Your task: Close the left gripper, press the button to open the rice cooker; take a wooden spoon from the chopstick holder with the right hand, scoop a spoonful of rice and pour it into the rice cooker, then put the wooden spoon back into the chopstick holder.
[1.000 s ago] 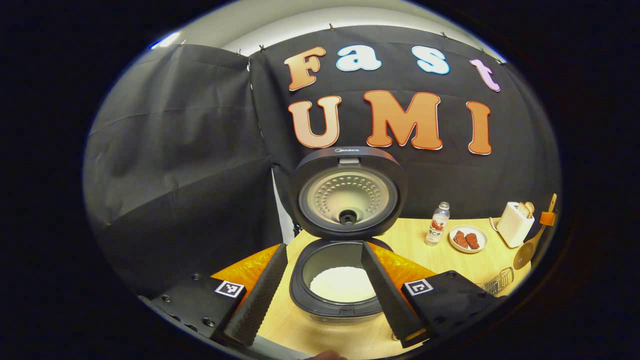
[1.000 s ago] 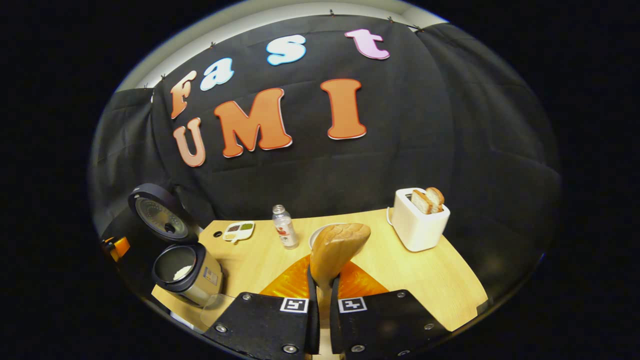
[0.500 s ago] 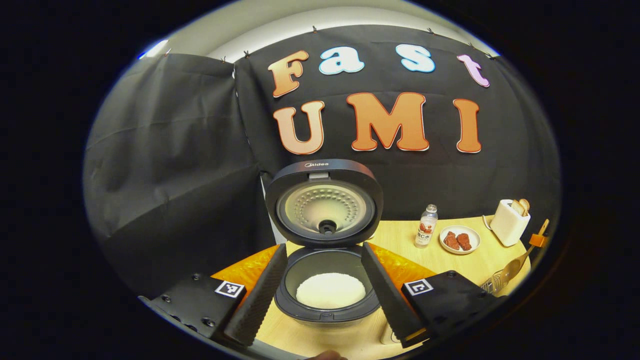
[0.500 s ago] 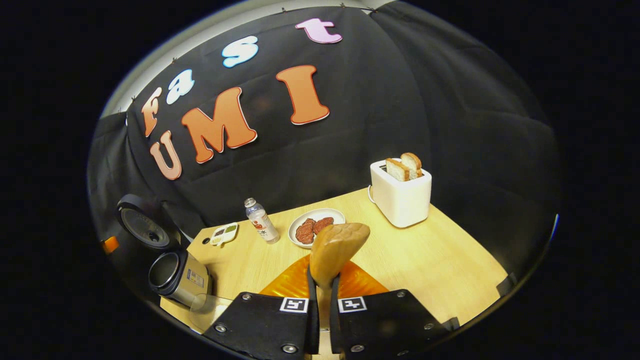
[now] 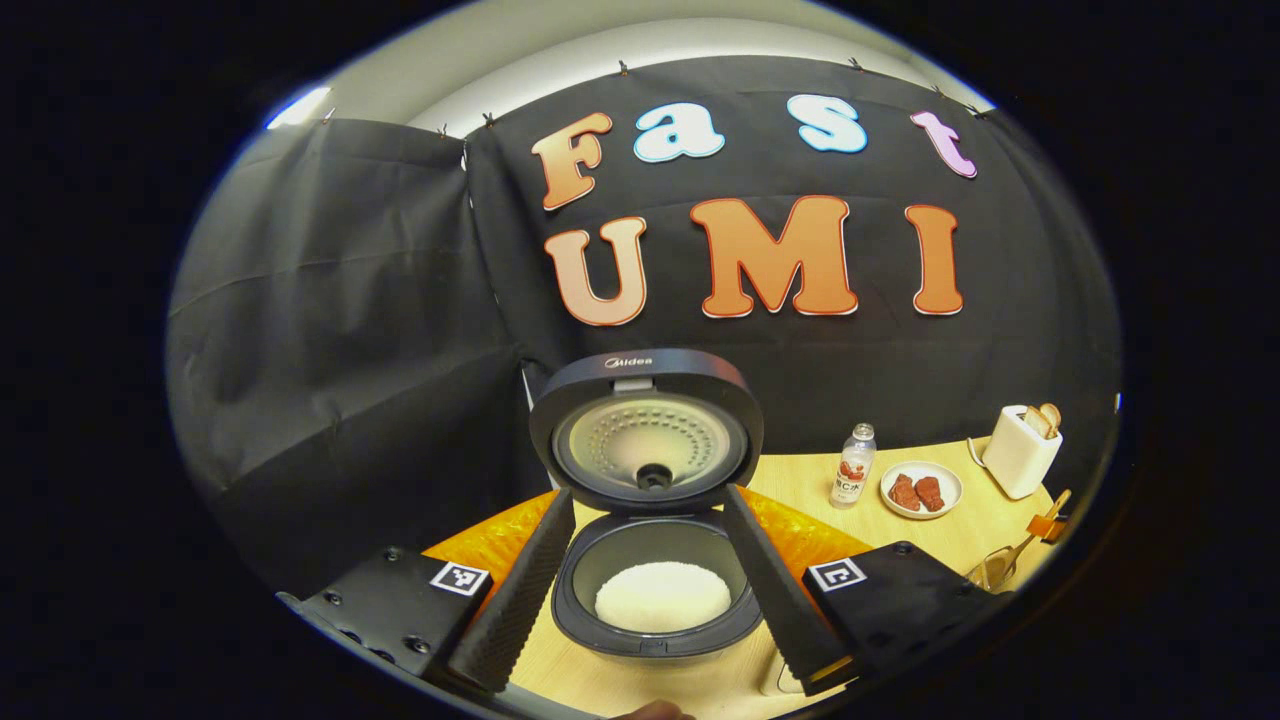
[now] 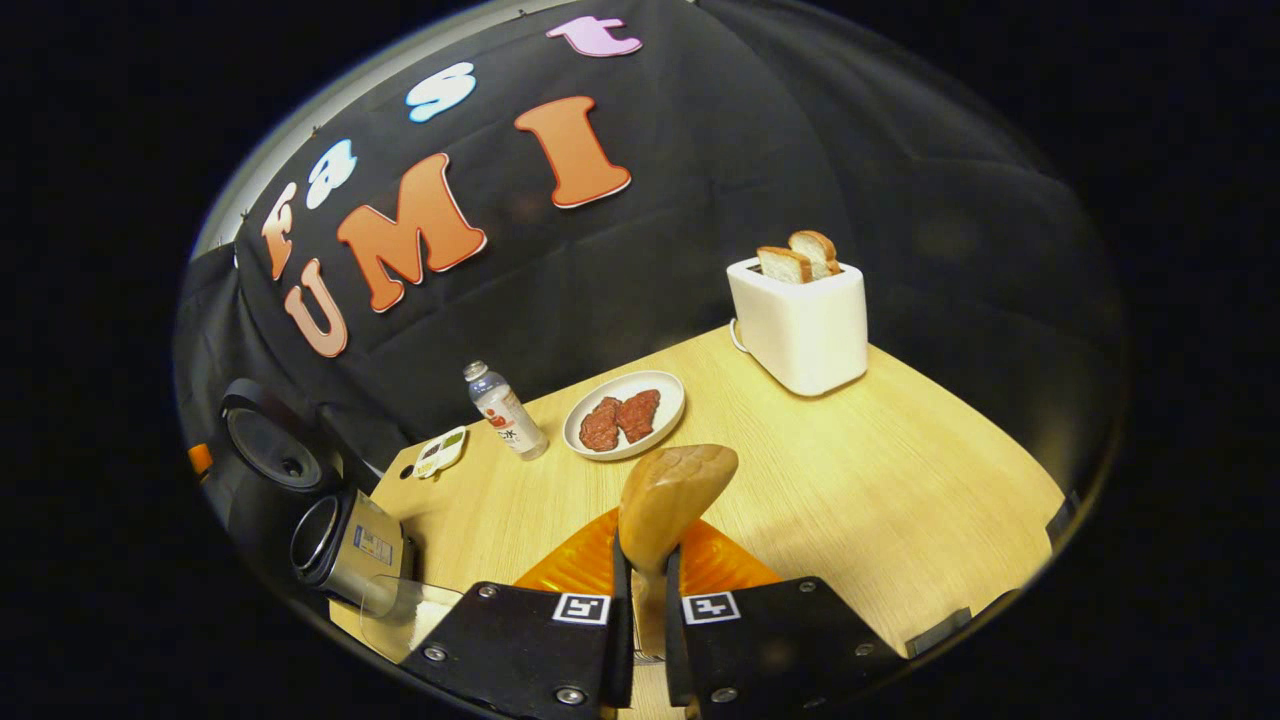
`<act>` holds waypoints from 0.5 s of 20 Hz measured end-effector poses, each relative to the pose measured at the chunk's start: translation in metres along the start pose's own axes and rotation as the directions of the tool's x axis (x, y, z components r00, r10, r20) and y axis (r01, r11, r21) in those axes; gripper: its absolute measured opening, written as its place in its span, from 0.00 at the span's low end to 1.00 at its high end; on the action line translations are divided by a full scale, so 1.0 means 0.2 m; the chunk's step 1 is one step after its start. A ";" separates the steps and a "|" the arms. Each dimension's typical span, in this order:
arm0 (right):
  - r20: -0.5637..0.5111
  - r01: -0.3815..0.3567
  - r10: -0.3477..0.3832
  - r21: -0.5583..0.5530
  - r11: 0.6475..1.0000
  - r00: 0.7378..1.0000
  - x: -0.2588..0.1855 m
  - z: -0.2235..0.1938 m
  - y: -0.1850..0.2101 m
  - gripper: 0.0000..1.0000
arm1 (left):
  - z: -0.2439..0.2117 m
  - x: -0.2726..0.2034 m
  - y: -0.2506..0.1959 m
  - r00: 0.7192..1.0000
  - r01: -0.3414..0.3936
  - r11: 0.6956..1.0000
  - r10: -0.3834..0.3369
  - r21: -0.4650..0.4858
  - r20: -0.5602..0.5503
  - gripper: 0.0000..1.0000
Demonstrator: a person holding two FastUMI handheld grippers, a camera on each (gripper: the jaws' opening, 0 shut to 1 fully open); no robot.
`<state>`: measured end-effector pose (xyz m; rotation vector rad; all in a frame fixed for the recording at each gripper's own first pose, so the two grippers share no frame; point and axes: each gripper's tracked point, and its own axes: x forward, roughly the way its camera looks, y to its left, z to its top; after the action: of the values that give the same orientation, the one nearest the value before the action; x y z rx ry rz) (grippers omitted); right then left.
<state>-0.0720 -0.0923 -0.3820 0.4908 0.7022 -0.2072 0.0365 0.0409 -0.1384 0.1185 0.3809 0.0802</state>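
The black rice cooker (image 5: 655, 620) stands open, its lid (image 5: 645, 430) upright and white rice (image 5: 663, 595) in the pot. My left gripper (image 5: 648, 495) is open, its fingers framing the pot from the near side without touching it. My right gripper (image 6: 645, 555) is shut on the handle of the wooden spoon (image 6: 672, 488), whose bowl points forward over the table (image 6: 900, 480). In the left gripper view the spoon (image 5: 1012, 553) hangs low at the far right. The cooker (image 6: 345, 535) sits far to the lower left in the right gripper view.
A white toaster (image 6: 800, 320) with bread stands at the back. A plate of meat (image 6: 625, 412), a small bottle (image 6: 505, 410) and a small sauce dish (image 6: 440, 452) lie mid-table. A clear container (image 6: 400, 610) sits beside the cooker.
My right gripper has swung right and tipped down towards the table with the spoon still in it. The left gripper has drawn back slightly from the cooker and stays open.
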 end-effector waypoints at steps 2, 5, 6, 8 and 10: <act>-0.018 0.002 -0.001 0.051 0.999 1.000 -0.01 -0.02 -0.01 0.16 | 0.11 0.04 -0.01 1.000 0.027 1.000 -0.027 -0.014 0.016 0.94; -0.075 0.016 -0.009 0.097 0.995 0.997 -0.01 -0.04 -0.04 0.28 | 0.33 0.14 0.02 0.996 0.075 0.995 -0.072 -0.065 0.046 0.98; -0.080 0.030 -0.022 0.096 0.995 0.997 -0.05 -0.04 -0.04 0.30 | 0.39 0.20 0.00 0.994 0.101 0.992 -0.097 -0.080 0.051 1.00; -0.047 0.037 -0.033 0.092 0.995 0.998 -0.10 0.04 -0.04 0.70 | 0.49 0.35 -0.02 0.991 0.135 0.987 -0.132 -0.091 0.037 1.00; 0.000 0.055 -0.055 0.070 0.996 0.998 -0.17 0.13 -0.06 0.87 | 0.57 0.52 -0.04 0.989 0.146 0.985 -0.144 -0.090 0.030 1.00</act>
<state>-0.0871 -0.1149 -0.3466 0.5383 0.7090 -0.2845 0.1747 0.0314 -0.0731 0.0003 0.3607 -0.0472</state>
